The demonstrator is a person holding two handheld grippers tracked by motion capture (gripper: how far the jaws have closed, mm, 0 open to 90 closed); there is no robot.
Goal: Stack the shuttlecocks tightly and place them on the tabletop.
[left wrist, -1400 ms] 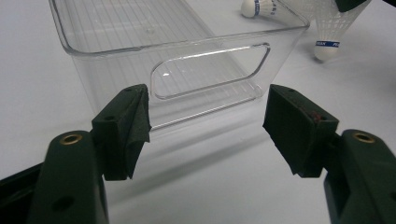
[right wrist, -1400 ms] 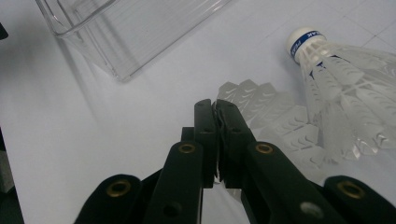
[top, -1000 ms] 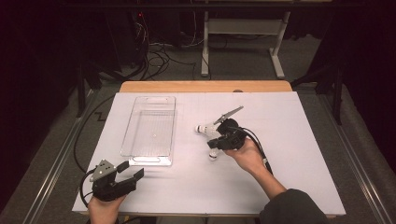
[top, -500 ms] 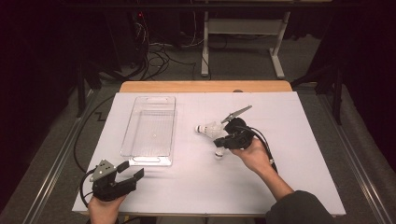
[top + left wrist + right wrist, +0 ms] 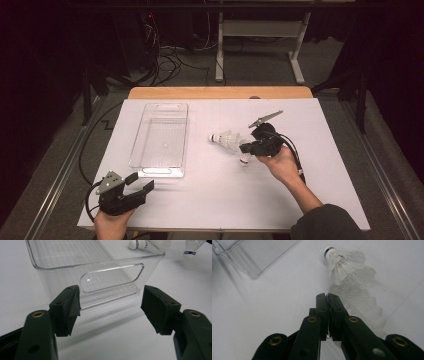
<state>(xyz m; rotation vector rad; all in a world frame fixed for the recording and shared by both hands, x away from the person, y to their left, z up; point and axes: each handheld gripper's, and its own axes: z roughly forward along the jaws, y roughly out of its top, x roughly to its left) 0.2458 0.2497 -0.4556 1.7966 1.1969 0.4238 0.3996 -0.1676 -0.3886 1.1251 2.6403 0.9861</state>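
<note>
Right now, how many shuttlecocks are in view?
2. The lying shuttlecock rests on the white table, right of the clear bin. The held shuttlecock hangs cork-down, pinched in the right tongs. Nothing suggests a hidden one.

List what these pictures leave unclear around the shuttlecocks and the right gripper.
- High view: the right gripper covers part of the shuttlecocks; their number is unclear.
- Right gripper view: the shut jaws cover the skirt's near end.
- Left gripper view: the top edge crops the shuttlecocks beyond the clear bin.

Dark room, grey floor (image 5: 400, 165), cables (image 5: 165, 50), white frame (image 5: 260, 30) behind.
</note>
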